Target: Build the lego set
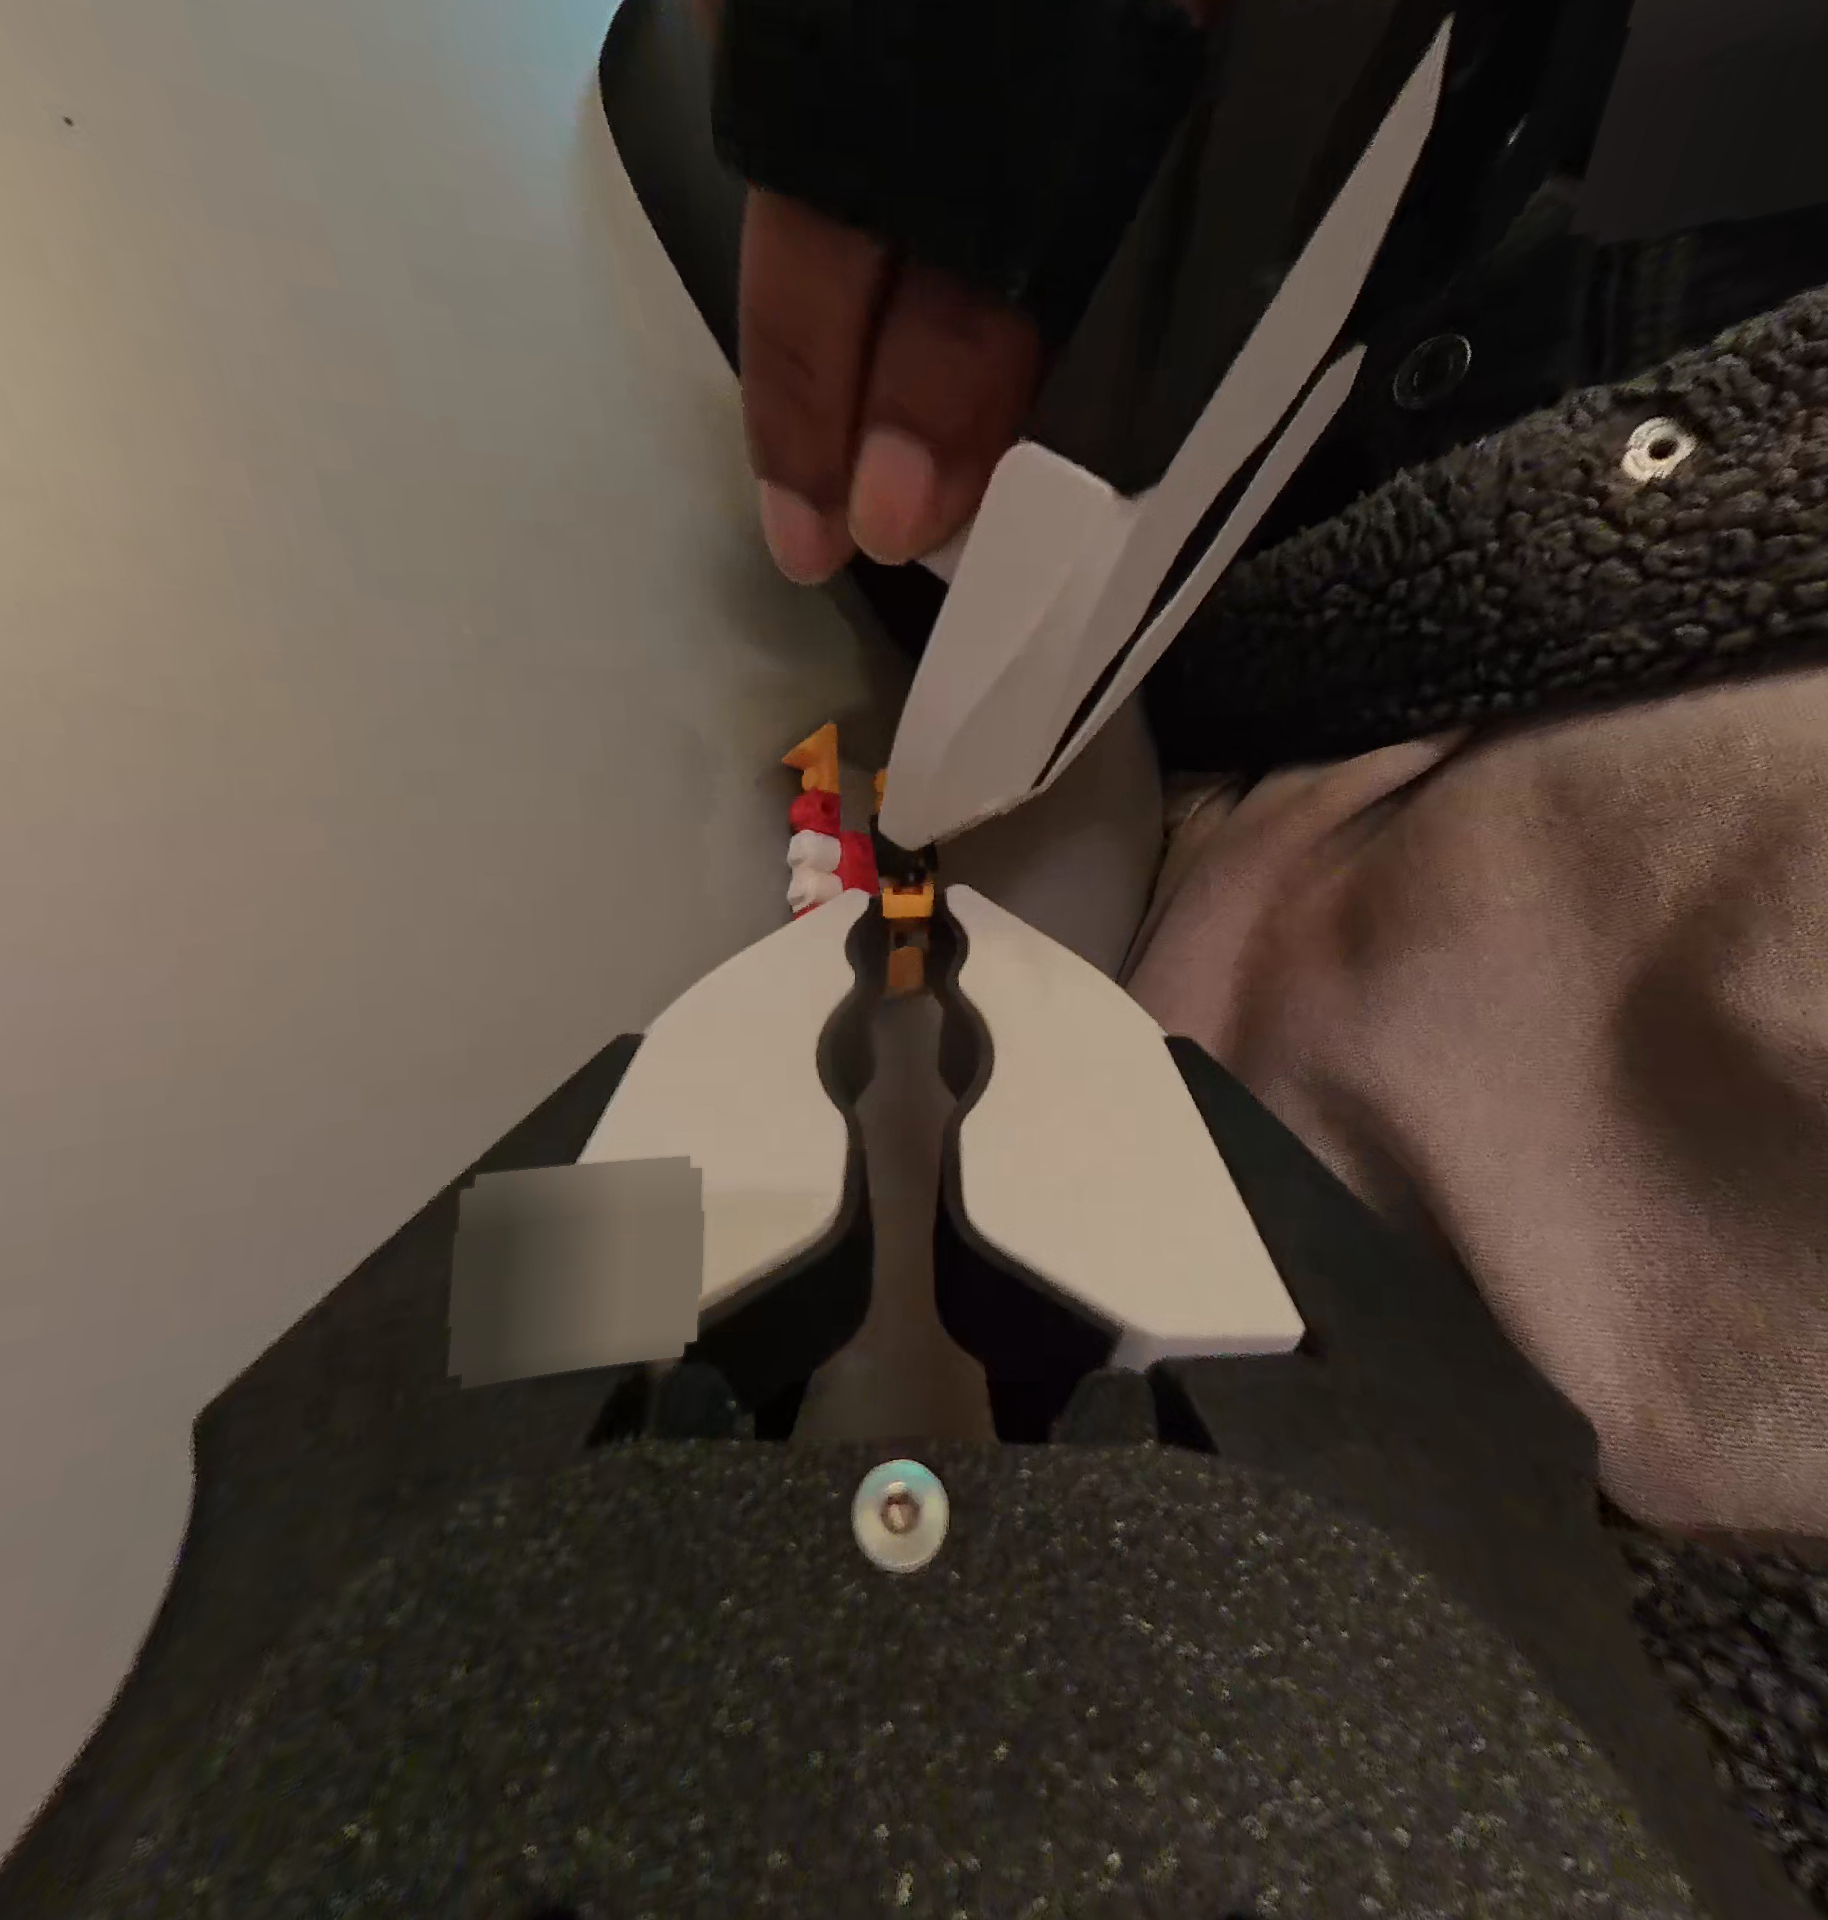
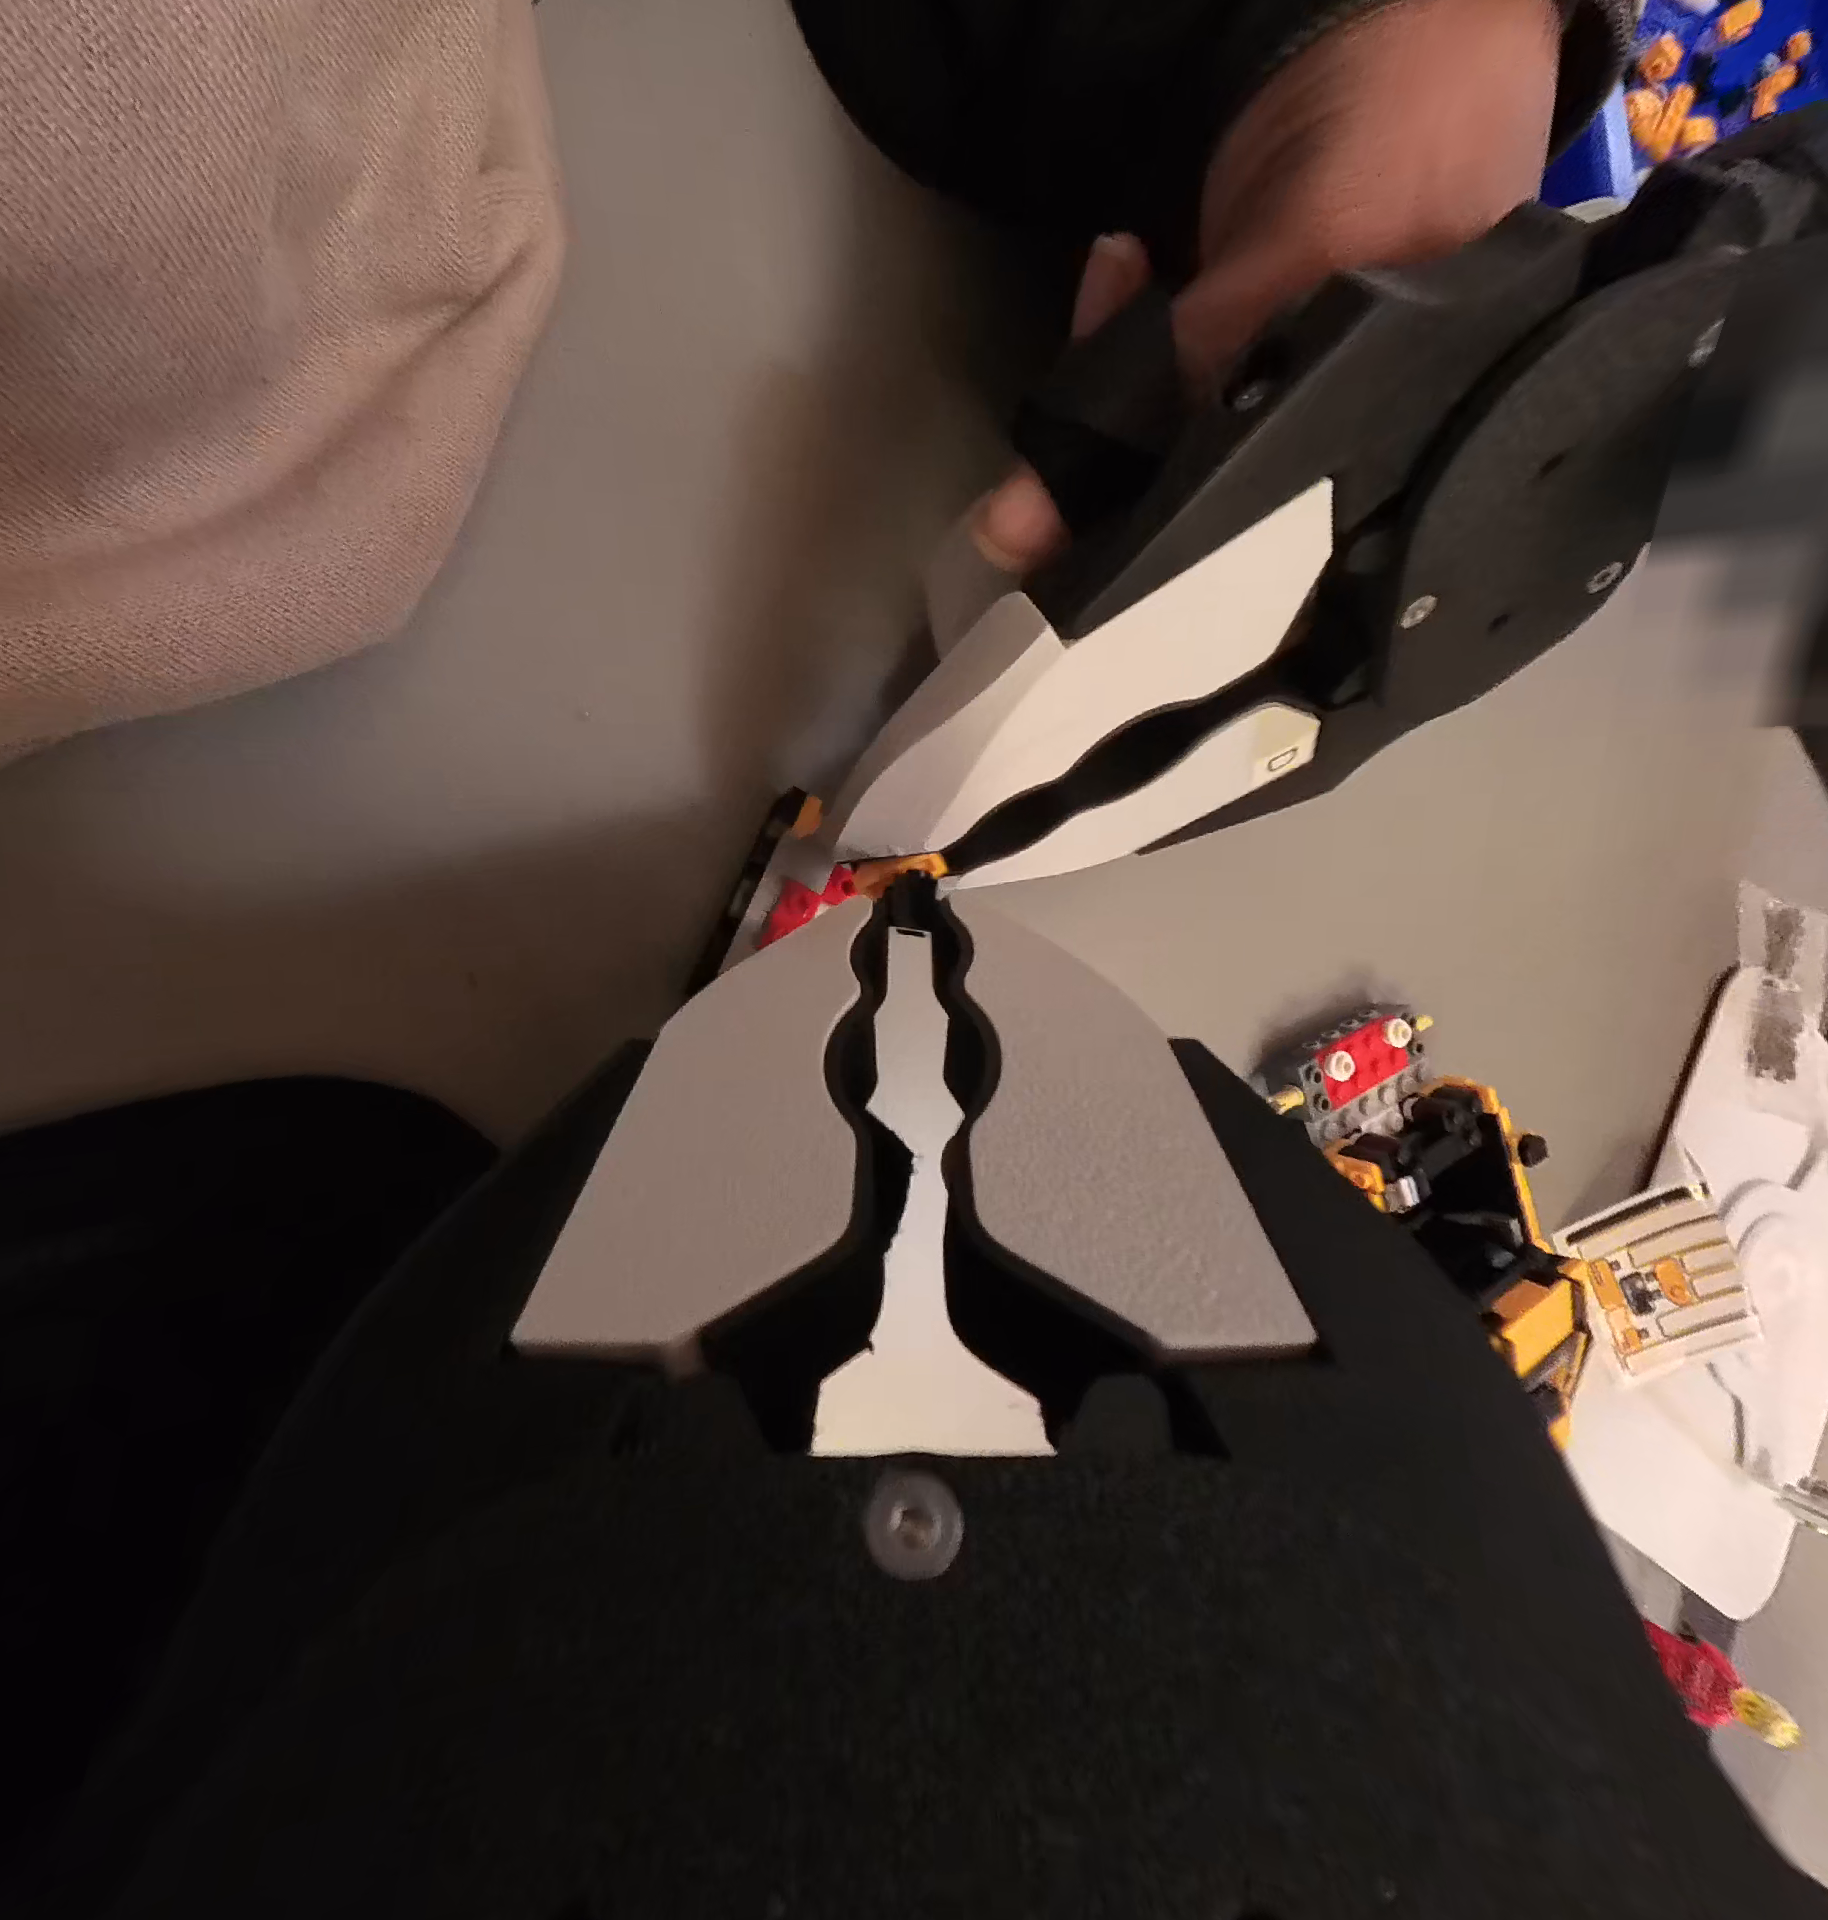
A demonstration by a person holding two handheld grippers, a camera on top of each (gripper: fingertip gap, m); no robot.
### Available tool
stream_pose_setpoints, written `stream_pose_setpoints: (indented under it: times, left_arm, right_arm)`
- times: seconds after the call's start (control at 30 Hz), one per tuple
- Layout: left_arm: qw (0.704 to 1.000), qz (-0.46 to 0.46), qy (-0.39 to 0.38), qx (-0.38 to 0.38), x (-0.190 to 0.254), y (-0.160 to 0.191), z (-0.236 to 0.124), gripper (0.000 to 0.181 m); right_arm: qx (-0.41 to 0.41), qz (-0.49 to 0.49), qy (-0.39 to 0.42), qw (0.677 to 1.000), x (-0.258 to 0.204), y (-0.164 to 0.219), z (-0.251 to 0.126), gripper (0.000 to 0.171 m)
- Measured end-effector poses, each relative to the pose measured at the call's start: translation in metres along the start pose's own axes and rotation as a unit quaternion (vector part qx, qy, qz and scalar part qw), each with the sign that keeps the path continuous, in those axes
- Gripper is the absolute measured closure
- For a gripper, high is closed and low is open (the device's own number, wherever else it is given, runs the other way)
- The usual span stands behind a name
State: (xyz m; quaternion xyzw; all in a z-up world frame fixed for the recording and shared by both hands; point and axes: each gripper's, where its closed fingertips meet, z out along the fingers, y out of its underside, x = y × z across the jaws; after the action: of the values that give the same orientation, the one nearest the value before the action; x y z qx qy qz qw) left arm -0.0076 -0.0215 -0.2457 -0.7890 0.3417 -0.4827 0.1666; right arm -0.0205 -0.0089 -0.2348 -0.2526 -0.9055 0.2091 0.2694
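Here the left gripper pinches an orange lego piece between smooth white, wavy-edged fingers. The right gripper is pressed onto a small black piece seated against that orange part, tips meeting tip to tip above the pale matte table. Red and white studded bricks sit just behind. A partly built orange-black vehicle lies right, beside a sticker sheet. Beige cloth and dark fleece crowd the edge.
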Motion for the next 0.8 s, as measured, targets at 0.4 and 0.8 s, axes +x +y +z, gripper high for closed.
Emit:
stream_pose_setpoints:
  times: [0.4,0.8]
  left_arm:
    - [1.0,0.006,0.021,0.02,0.008,-0.004,0.001,0.174]
    - [0.999,-0.027,0.043,-0.003,0.016,-0.003,0.011,0.174]
  right_arm:
    - [0.026,0.038,0.004,0.999,-0.007,-0.003,-0.007,0.164]
    - [-0.049,-0.074,-0.05,0.995,-0.01,-0.004,-0.008,0.163]
